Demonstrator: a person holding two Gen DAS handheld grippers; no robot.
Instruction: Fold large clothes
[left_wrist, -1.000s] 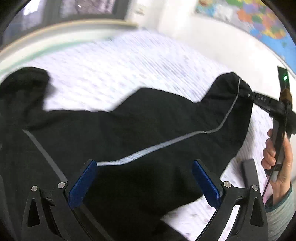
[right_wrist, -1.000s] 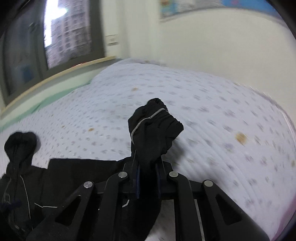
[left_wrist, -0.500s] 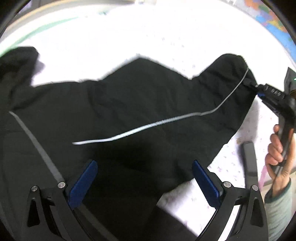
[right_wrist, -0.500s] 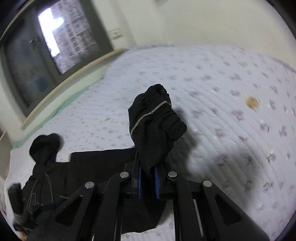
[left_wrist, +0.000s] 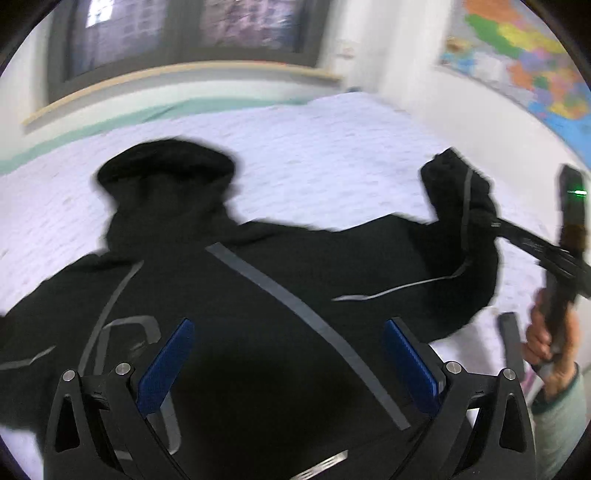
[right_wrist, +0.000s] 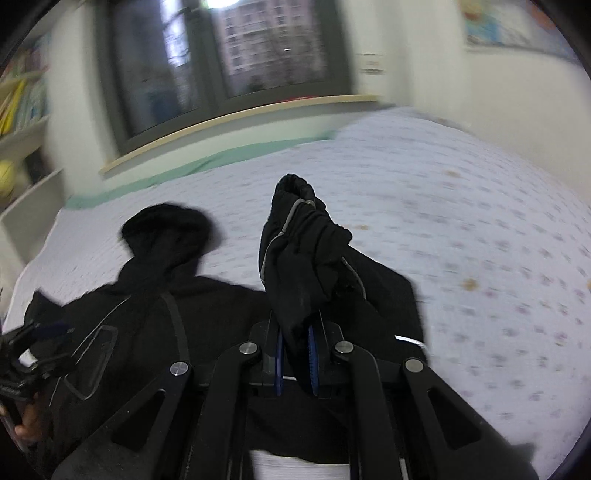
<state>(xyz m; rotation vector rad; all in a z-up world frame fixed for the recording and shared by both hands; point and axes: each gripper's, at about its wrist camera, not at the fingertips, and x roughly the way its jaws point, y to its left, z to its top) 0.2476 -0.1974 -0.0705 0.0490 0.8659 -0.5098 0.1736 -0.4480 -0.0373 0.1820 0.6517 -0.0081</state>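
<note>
Pinching the sleeve cuff (right_wrist: 295, 254), right hand-held gripper (right_wrist: 295, 360) is clenched; left hand-held gripper (left_wrist: 291, 363) hangs released over the jacket (left_wrist: 258, 295). Carry the cuff flat across the chest; avoid bunching.

Daylight enters through the window (right_wrist: 236, 62) — its panes glare white at the top. Both fisheye views bend sharply at the rims (dark vignette corners), and motion blur smears the bedspread (right_wrist: 461, 229) and the black jacket (left_wrist: 258, 295) edges.

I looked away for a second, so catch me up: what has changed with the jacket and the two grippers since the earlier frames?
The right gripper has carried the sleeve cuff inward over the black jacket, toward the hood. Both cameras tilted up, bringing the window into view. Unchanged: it stays clamped on the cuff, and the left gripper stays open above the jacket, gripping nothing.
</note>
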